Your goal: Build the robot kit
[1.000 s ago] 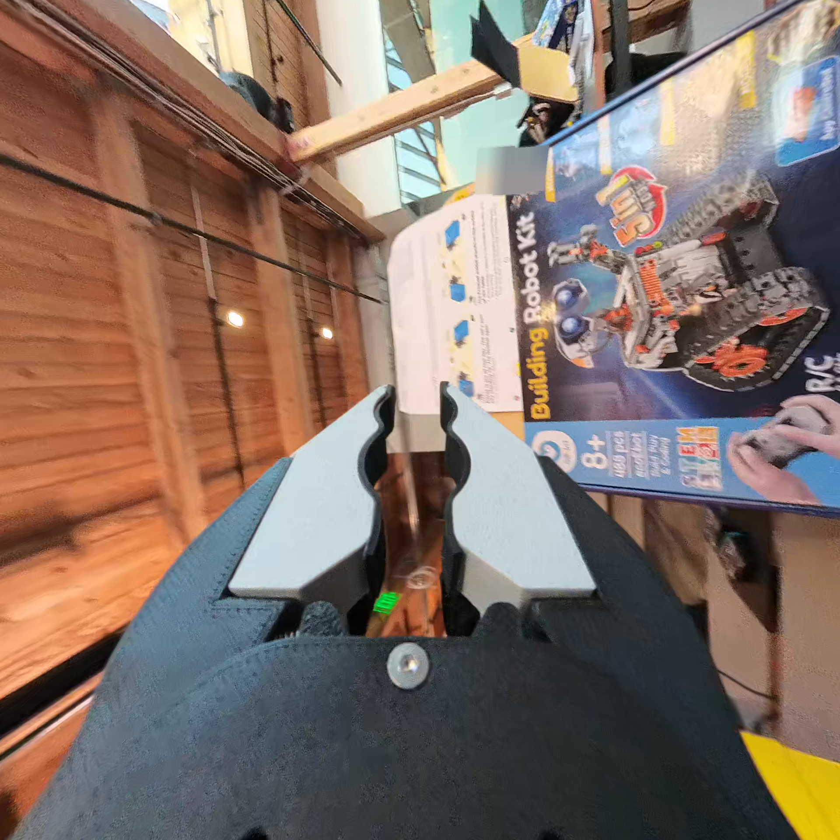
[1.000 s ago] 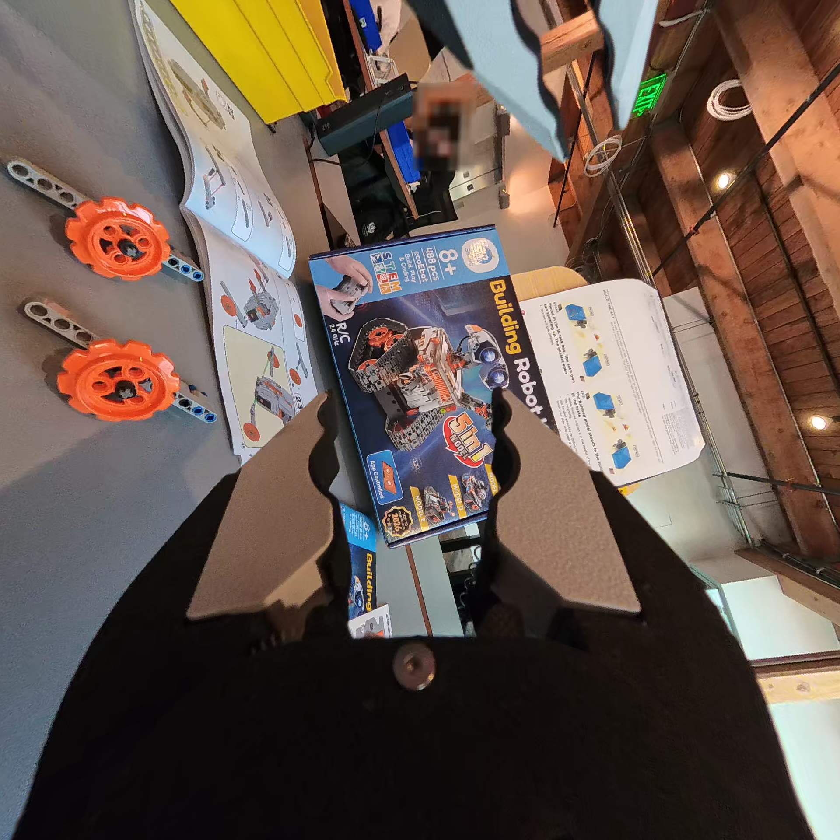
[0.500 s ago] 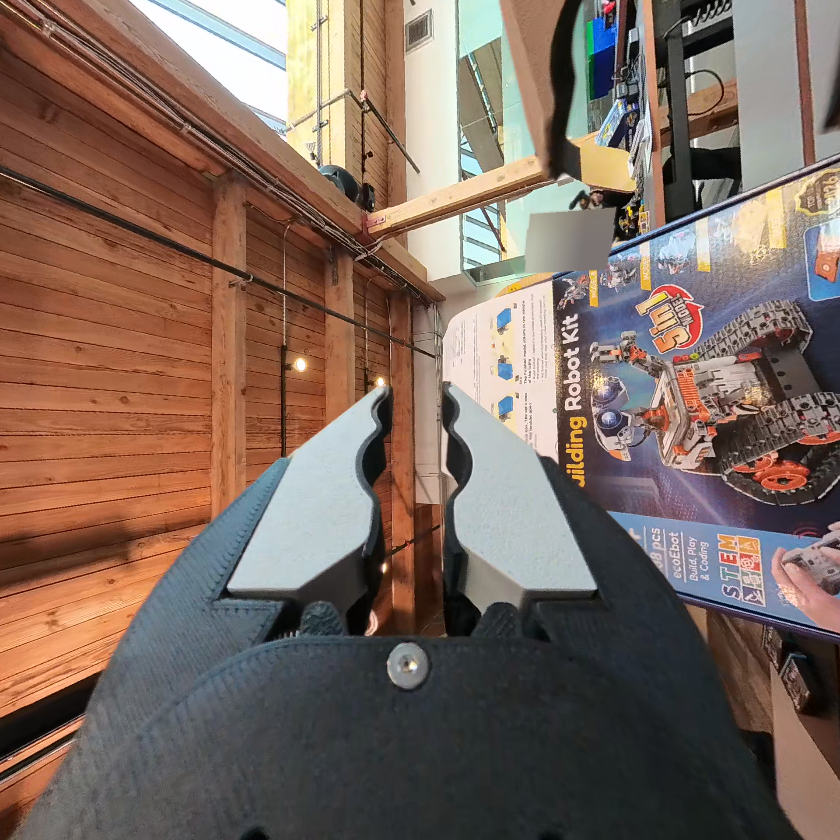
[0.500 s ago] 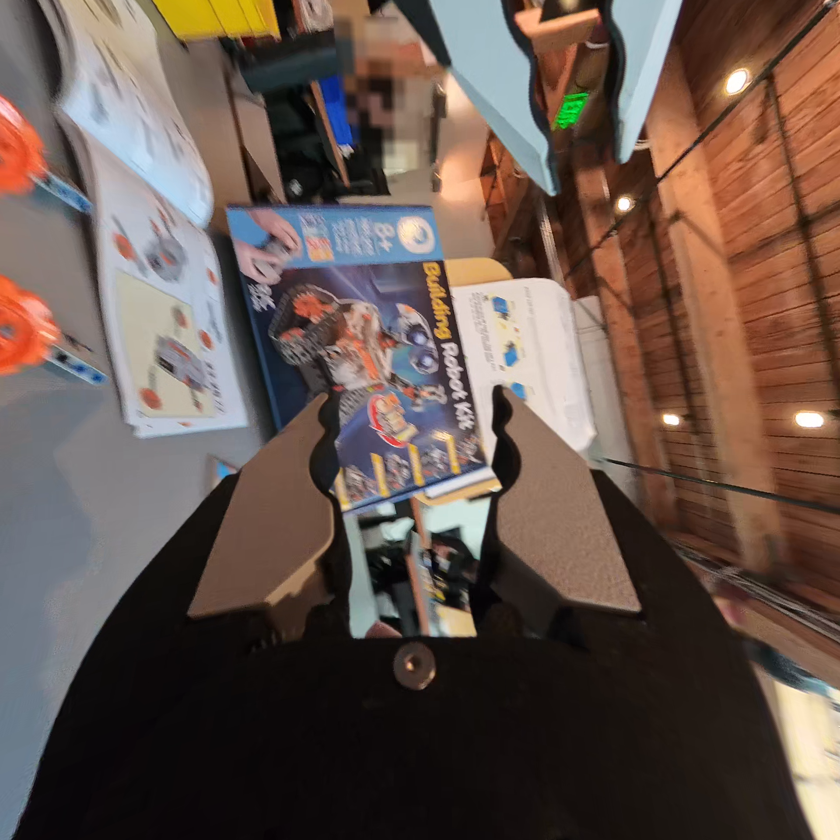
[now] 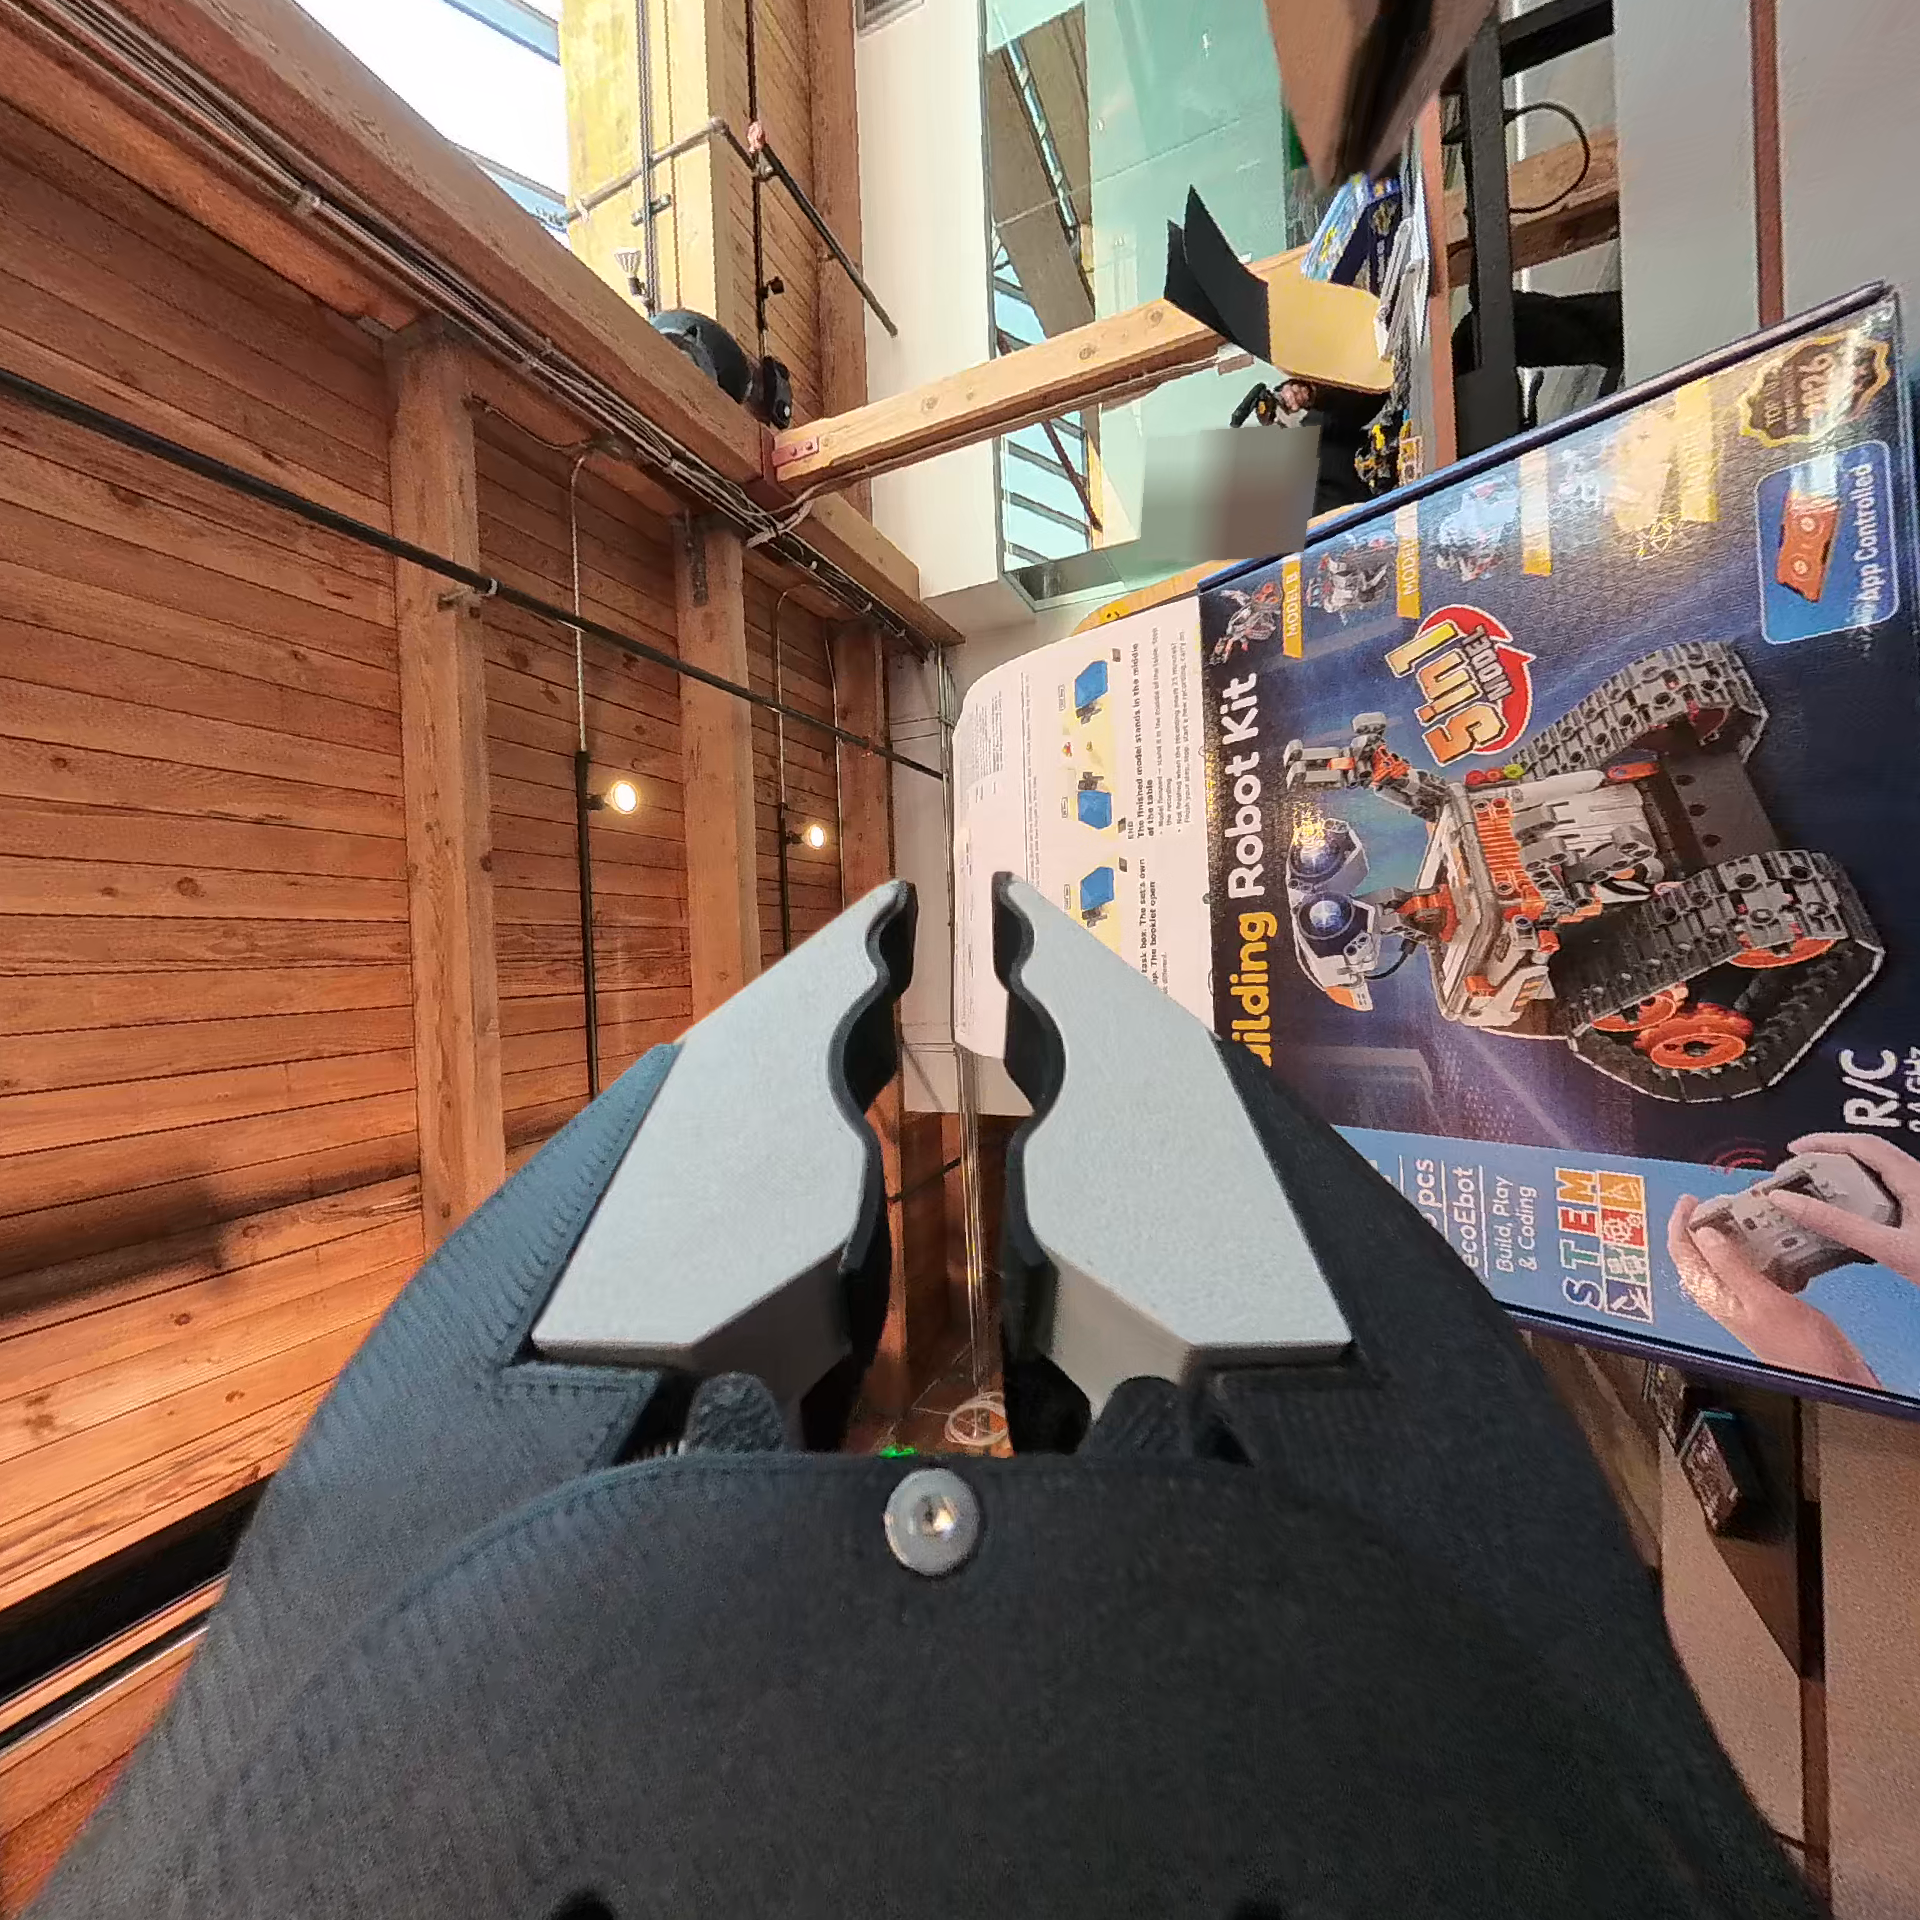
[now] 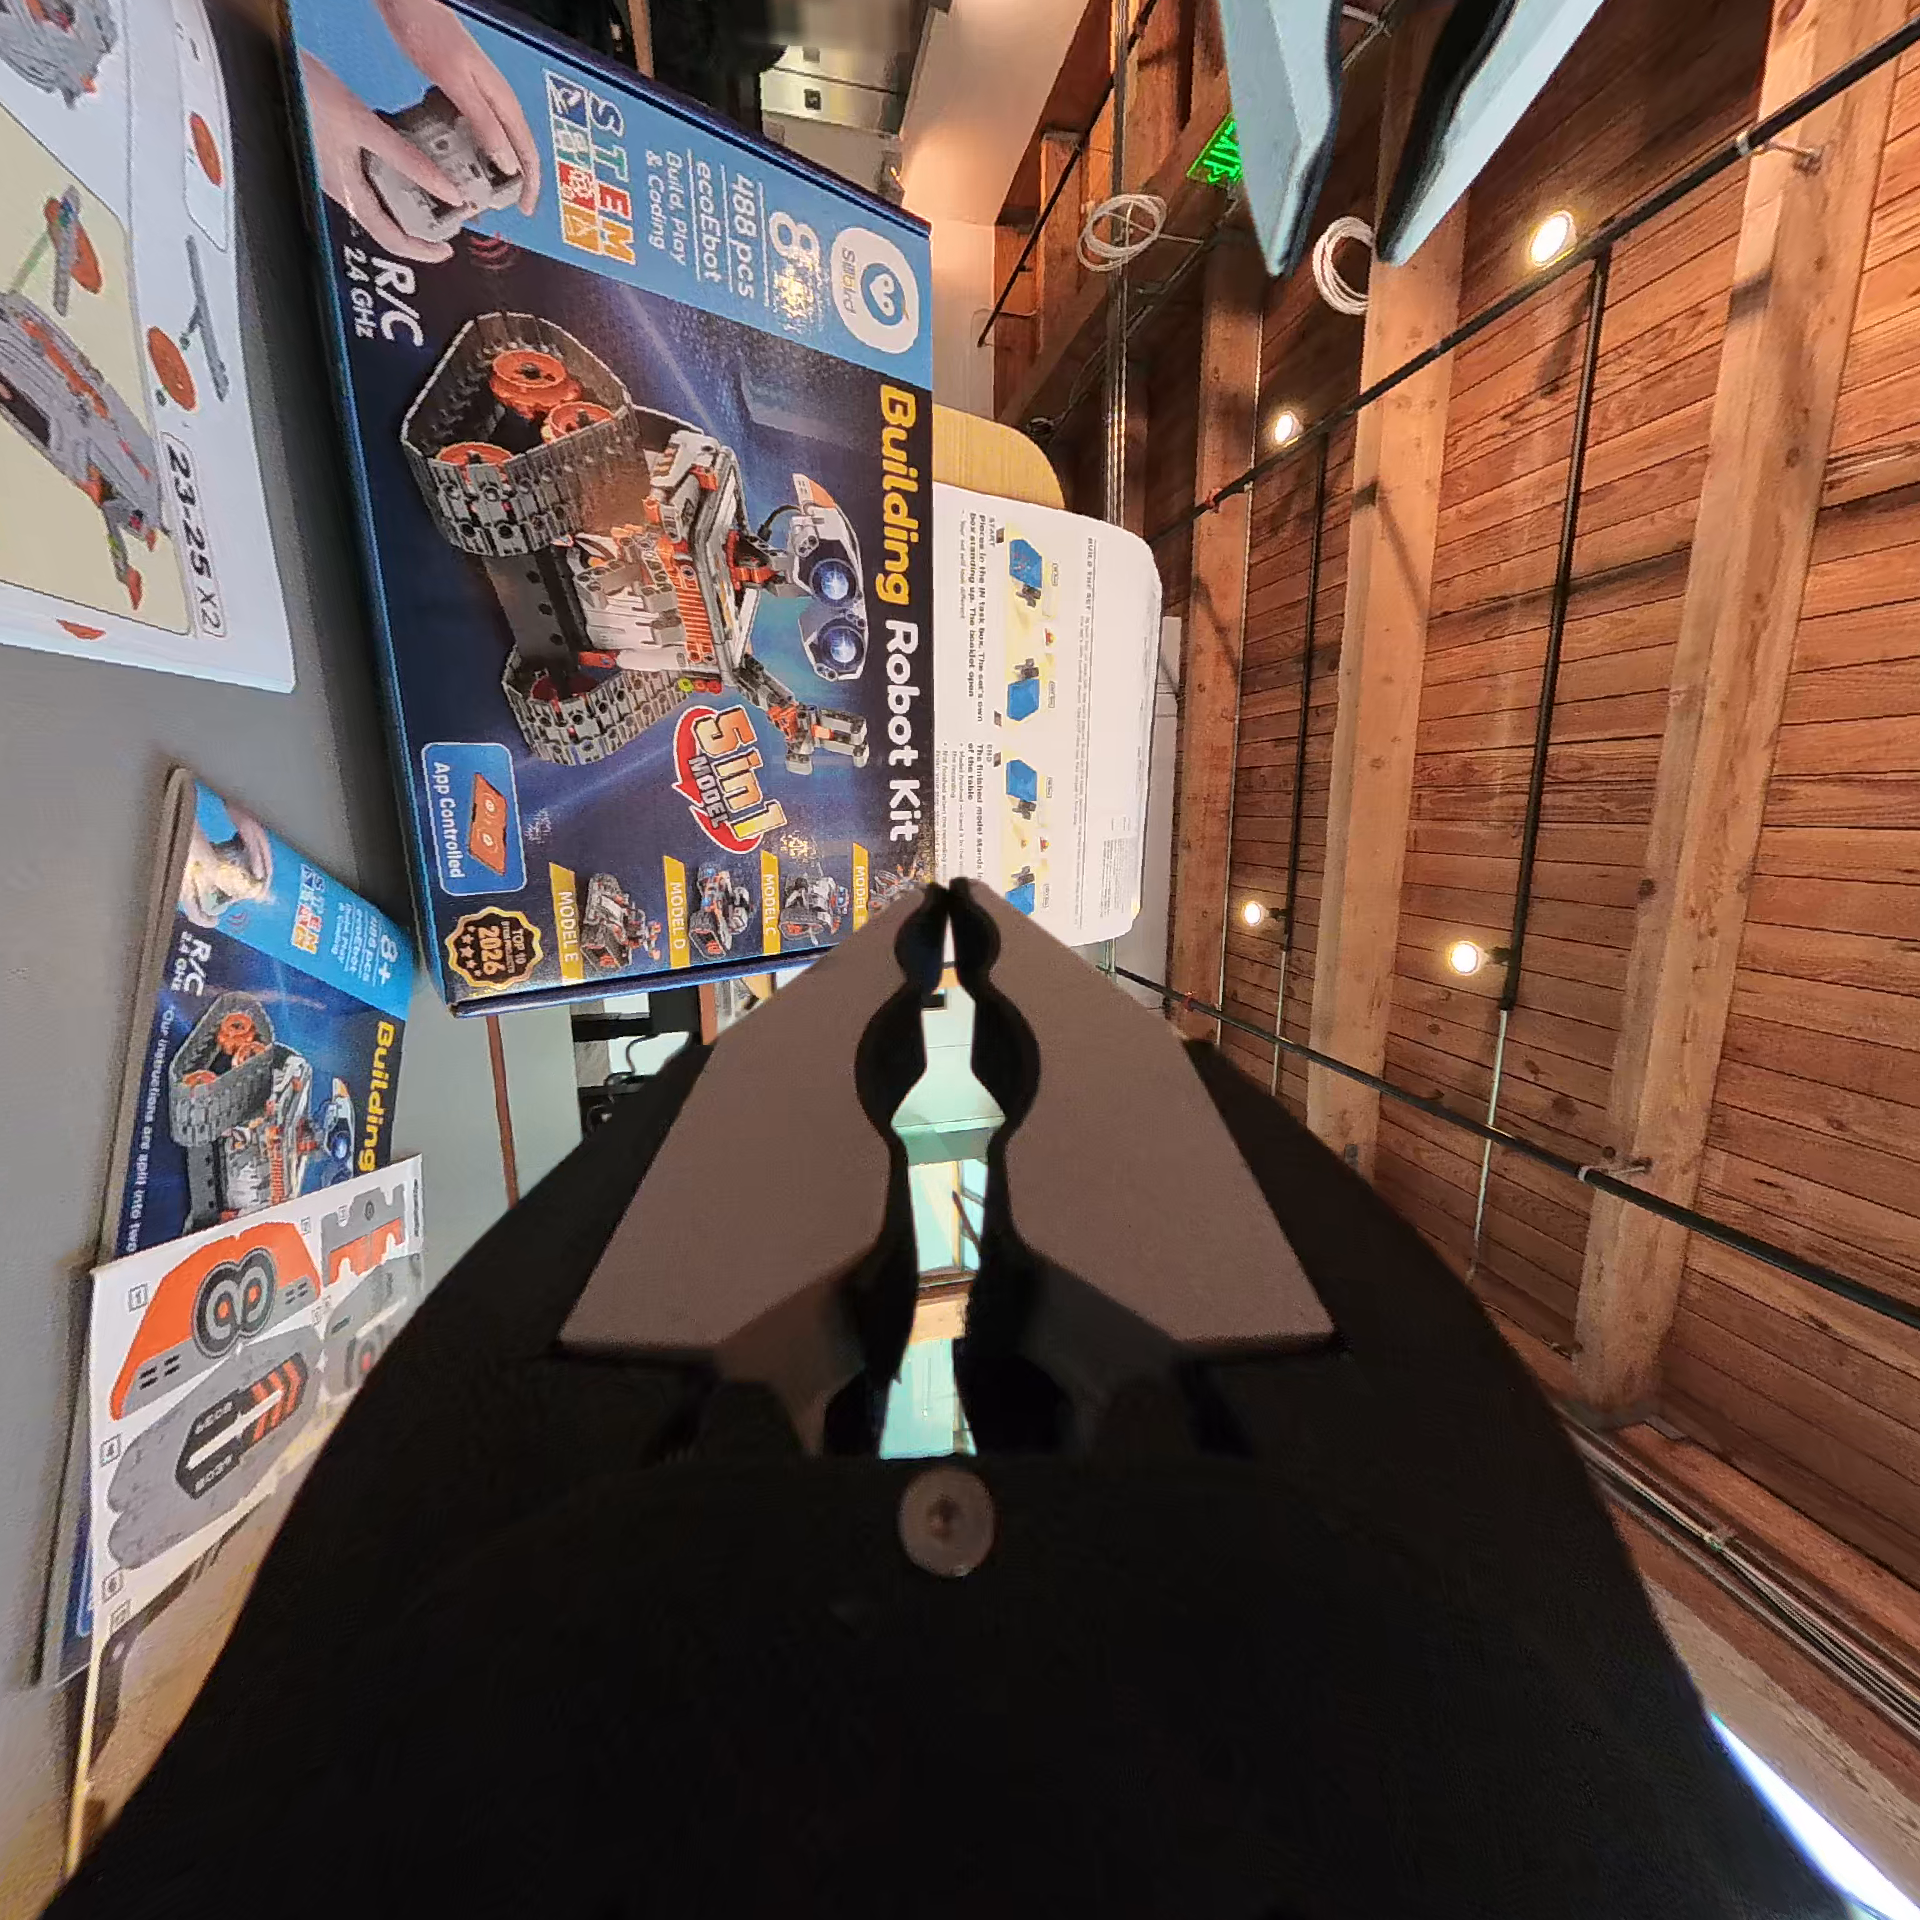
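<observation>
Both claws hold nothing, left claw (image 5: 954,902) slightly parted, right claw (image 6: 948,896) clenched, near the blue box (image 6: 644,561).

One blue toy box (image 6: 644,540), one white printed sheet (image 6: 1049,717), two booklets (image 6: 104,343), one sticker sheet (image 6: 239,1382).

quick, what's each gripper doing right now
left gripper: open a little, a narrow gap between the fingertips, holding nothing.
right gripper: shut, tips meeting, nothing between them.
</observation>
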`<state>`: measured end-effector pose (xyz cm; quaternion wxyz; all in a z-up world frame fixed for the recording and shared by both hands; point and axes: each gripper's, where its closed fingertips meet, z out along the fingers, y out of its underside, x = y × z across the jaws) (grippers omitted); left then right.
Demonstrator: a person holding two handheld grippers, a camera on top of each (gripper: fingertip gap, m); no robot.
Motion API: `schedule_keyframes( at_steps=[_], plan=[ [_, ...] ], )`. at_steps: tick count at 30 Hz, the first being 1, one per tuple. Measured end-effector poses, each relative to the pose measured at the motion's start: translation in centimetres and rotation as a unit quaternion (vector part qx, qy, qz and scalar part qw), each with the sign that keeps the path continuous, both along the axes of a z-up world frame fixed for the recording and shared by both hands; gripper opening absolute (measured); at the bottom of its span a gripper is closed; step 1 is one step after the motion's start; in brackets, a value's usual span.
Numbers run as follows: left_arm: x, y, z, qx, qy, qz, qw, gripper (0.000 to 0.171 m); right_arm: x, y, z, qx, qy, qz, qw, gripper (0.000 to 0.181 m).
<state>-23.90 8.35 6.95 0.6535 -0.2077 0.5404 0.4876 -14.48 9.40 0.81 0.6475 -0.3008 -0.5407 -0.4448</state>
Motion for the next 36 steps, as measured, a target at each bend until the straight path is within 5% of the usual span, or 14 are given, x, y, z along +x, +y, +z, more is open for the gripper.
schedule_keyframes(
  at_steps=[10, 16, 25, 29, 36],
  plan=[
    [-0.7, 0.1, 0.4, -0.014, -0.009, -0.002, 1.0, 0.012, 0.1, -0.1, 0.3, 0.012, 0.0, -0.004, 1.0, 0.001],
    [-0.9, 0.2, 0.5, -0.025, -0.021, -0.002, 0.999, 0.014, -0.1, -0.7, 1.5, 0.01, 0.052, 0.024, 0.998, 0.02],
    [0.6, -1.9, 2.0, -0.058, -0.095, -0.079, 0.991, 0.031, -0.6, -1.2, 1.9, -0.013, 0.084, 0.041, 0.996, 0.028],
    [1.4, -2.8, 1.8, -0.048, -0.078, -0.096, 0.991, 0.021, -0.8, -0.9, 1.3, -0.033, 0.087, 0.046, 0.995, 0.043],
    [1.3, -2.1, 1.2, -0.037, -0.057, -0.072, 0.995, 0.026, -0.4, -0.9, 1.8, -0.046, 0.131, 0.057, 0.989, 0.04]
  ],
)
